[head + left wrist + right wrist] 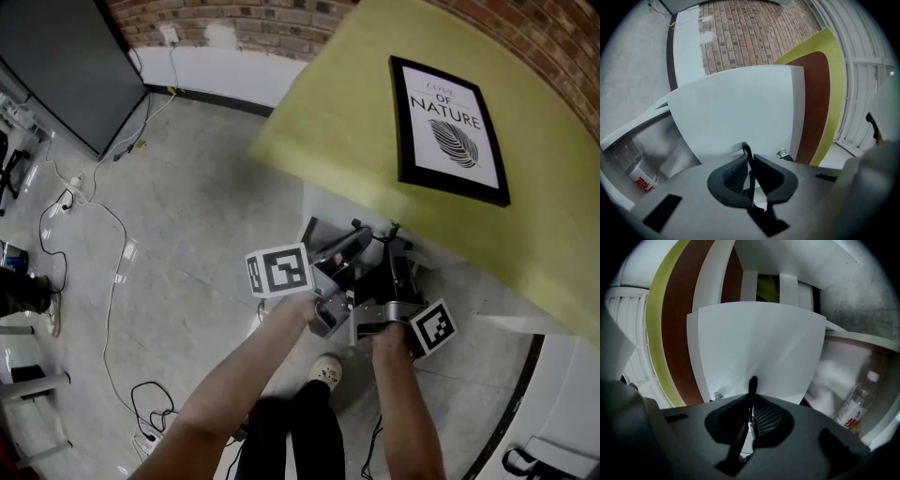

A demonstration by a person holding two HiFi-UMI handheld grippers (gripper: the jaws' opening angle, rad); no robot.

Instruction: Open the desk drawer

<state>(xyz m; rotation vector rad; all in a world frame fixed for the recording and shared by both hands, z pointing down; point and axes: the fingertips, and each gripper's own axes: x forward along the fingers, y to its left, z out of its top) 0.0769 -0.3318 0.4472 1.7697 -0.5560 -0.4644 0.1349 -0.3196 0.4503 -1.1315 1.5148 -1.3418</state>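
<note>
The white drawer front [740,108] [754,343] fills both gripper views. A thin black handle [746,152] [752,384] stands out from it. My left gripper [749,161] is shut on that handle, the dark ribbed pads [729,176] pressing on it from both sides. My right gripper [751,411] is shut on the same thin handle. In the head view both grippers [361,246] [392,261] reach side by side under the yellow-green desk top [366,131], which hides the drawer. A small metal stud [782,153] [717,395] sits on the drawer front beside the handle.
A framed print [448,131] lies on the desk top. A plastic water bottle [642,177] [855,404] lies in an open white compartment beside the drawer front. Cables [103,216] trail over the grey floor, with a dark panel [66,66] at the far left. A shoe [325,371] stands below the grippers.
</note>
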